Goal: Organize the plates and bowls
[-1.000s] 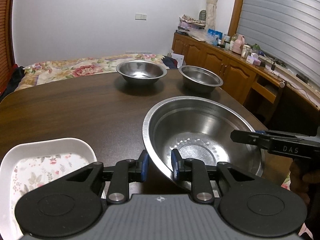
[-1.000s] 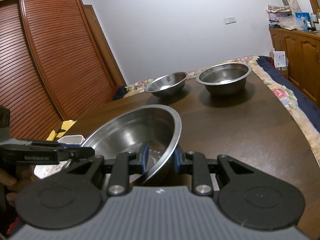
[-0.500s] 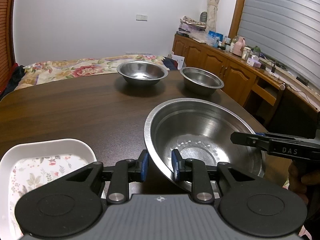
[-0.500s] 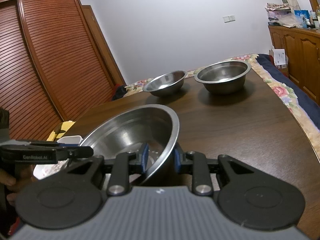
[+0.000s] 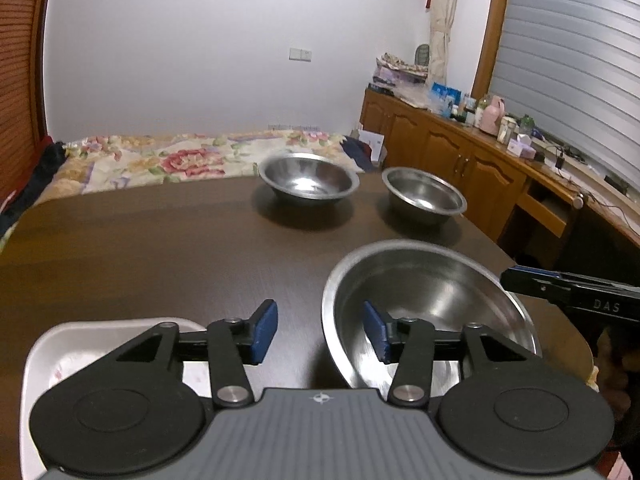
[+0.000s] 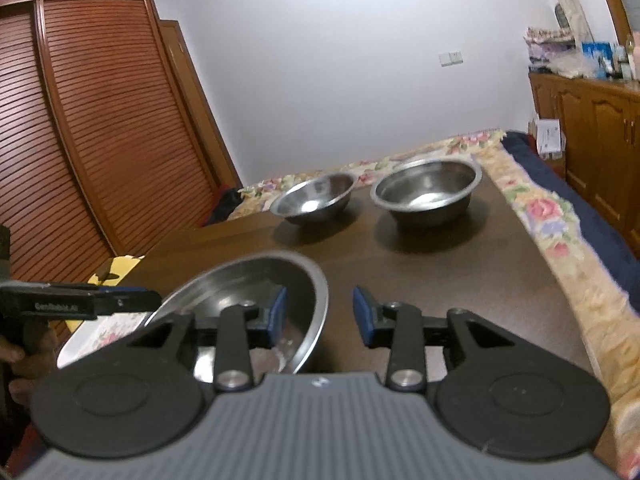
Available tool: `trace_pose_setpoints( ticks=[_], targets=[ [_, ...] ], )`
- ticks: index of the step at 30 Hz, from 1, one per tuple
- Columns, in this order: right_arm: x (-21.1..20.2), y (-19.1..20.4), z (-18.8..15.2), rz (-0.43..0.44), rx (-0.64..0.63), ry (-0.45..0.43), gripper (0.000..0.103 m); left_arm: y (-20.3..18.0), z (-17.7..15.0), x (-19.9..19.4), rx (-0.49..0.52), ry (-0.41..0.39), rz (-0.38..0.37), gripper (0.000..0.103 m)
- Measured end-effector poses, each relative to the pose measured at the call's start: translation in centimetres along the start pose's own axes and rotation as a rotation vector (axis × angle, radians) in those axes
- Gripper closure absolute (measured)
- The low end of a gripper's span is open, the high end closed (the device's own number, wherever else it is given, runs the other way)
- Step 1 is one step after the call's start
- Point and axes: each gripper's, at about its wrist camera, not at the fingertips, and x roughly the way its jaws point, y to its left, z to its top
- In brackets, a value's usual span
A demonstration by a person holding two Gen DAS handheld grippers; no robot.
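Note:
A large steel bowl (image 5: pixel 432 292) (image 6: pixel 240 288) sits at the near side of the dark wooden table (image 5: pixel 160 248). My left gripper (image 5: pixel 320 332) is open and straddles the bowl's left rim, one pad inside and one outside. Across the opposite rim my right gripper (image 6: pixel 320 316) is open in the same way, and it also shows in the left wrist view (image 5: pixel 572 292). A white floral plate (image 5: pixel 52 360) (image 6: pixel 100 336) lies just left of the bowl. Two smaller steel bowls (image 5: pixel 308 178) (image 5: pixel 424 196) stand apart at the far side.
A bed with a floral cover (image 5: pixel 180 156) runs along the table's far edge. Wooden cabinets with clutter on top (image 5: pixel 460 148) line the right wall. A louvred wardrobe (image 6: pixel 100 140) stands on the left. A hand (image 6: pixel 12 356) holds the left gripper.
Both grippers were shut on the large bowl's rim and have now opened, letting go of it. The bowl sits lower and nearer to both cameras.

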Motion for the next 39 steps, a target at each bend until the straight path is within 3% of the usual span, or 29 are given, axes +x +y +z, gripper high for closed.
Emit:
trace_pose_setpoints(
  ticks=[6,15,28,39],
  targets=[
    [0.1,-0.9,2.0,-0.041,-0.052,-0.029,0.052,0.0,2.5,0.0,0.035,-0.056,0.019,0.048],
    [0.7,-2.9,3.6,-0.098,-0.068,-0.044,0.048,-1.2,4.9,1.1,0.083,-0.080,-0.002,0.048],
    [0.8,-4.3,5.7,-0.133,-0.114,-0.050,0.048,-2.5,7.1,3.6,0.121,-0.048,-0.042,0.048],
    [3.4,-7.0,7.7,-0.122,-0.100,-0.017,0.048,-4.1,9.3,7.8,0.153,0.023,-0.057,0.048]
  ],
)
